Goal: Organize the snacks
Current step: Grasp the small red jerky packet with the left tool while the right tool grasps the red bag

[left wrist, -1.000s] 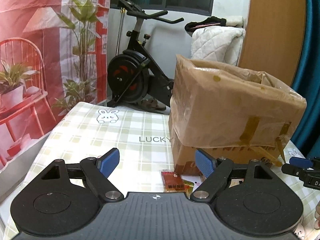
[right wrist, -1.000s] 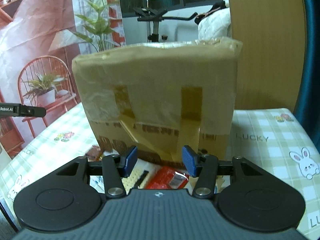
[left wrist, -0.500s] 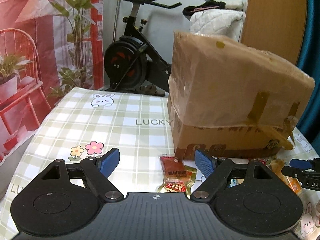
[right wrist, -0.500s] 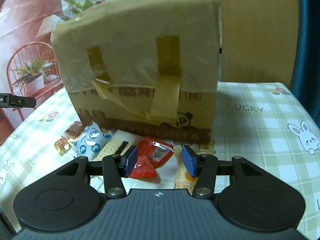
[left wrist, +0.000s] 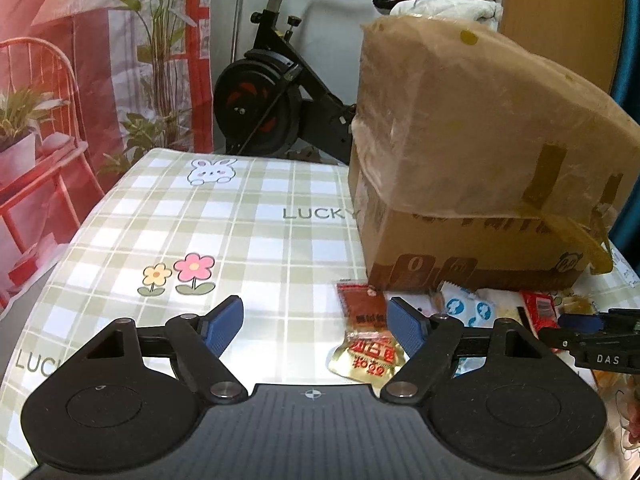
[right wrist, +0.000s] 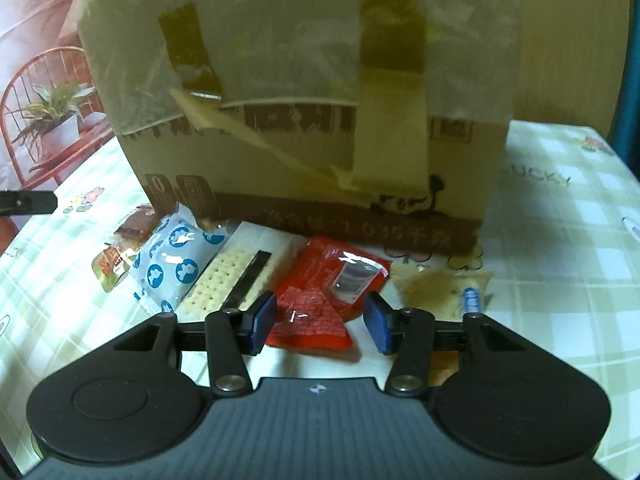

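The right tongs [right wrist: 320, 322] stand open and empty, their blue pads either side of a red plastic snack packet [right wrist: 324, 288] lying on the green-checked desk [right wrist: 560, 240]. The left tongs [left wrist: 316, 326] gape wide, empty, beside a gold-and-brown sachet [left wrist: 366, 334]. Behind stands a taped brown cardboard box [right wrist: 296, 92]; a black exercise bike [left wrist: 272, 92] waits beyond.

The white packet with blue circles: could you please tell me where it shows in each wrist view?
Left wrist: the white packet with blue circles lies right of centre, just beyond the left gripper.
Right wrist: it lies left of centre, left of the right gripper.
Shared landmark: the taped cardboard box right behind it.
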{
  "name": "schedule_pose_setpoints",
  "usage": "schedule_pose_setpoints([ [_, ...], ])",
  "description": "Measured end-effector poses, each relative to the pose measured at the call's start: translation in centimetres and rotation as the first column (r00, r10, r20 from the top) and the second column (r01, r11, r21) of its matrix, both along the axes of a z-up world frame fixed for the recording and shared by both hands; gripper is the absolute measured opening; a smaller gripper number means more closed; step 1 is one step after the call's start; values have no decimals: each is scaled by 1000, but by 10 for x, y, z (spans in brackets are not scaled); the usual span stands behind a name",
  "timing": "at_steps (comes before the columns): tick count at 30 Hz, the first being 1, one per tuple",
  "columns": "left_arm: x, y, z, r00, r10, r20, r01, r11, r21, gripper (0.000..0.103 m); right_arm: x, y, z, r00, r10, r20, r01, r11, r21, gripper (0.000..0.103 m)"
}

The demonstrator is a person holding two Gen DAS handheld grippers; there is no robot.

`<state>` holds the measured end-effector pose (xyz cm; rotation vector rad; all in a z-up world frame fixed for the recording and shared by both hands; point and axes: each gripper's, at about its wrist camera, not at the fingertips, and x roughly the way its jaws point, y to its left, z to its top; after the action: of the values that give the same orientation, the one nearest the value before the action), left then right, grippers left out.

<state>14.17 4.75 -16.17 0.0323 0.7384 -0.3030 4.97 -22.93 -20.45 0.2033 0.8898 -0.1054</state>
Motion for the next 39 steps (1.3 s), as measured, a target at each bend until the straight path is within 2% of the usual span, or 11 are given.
schedule_pose_setpoints([
  [7,0,1,-6,1000,1,-17,-1,1000,-7,80,9,4,-6,1000,-15,1,15,1000,-22,60],
  [14,-2,-1,-8,1000,-10,-26,10,1000,-12,80,12,22,-14,999,43,8,-42,989,-143,68],
  [16,-4,-1,-10,999,-16,-28,15,1000,-7,80,8,22,-15,999,47,26,-43,989,-144,66],
  [18,-5,-1,-12,999,-21,-32,21,1000,-3,80,2,20,-16,998,54,43,-47,988,-146,59],
  [21,-6,-1,-15,999,-27,-39,27,1000,2,80,-11,16,-14,997,44,66,-34,990,-135,55],
  [24,-6,-1,-18,998,-41,-50,42,999,3,75,-17,21,-15,996,50,80,-39,989,-141,52],
  [31,-4,-9,-26,996,-65,-65,66,998,10,75,-24,23,-13,993,32,114,-15,989,-147,51],
  [39,22,-29,-32,997,-50,-61,51,999,5,75,-28,20,-10,989,19,145,1,990,-139,51],
])
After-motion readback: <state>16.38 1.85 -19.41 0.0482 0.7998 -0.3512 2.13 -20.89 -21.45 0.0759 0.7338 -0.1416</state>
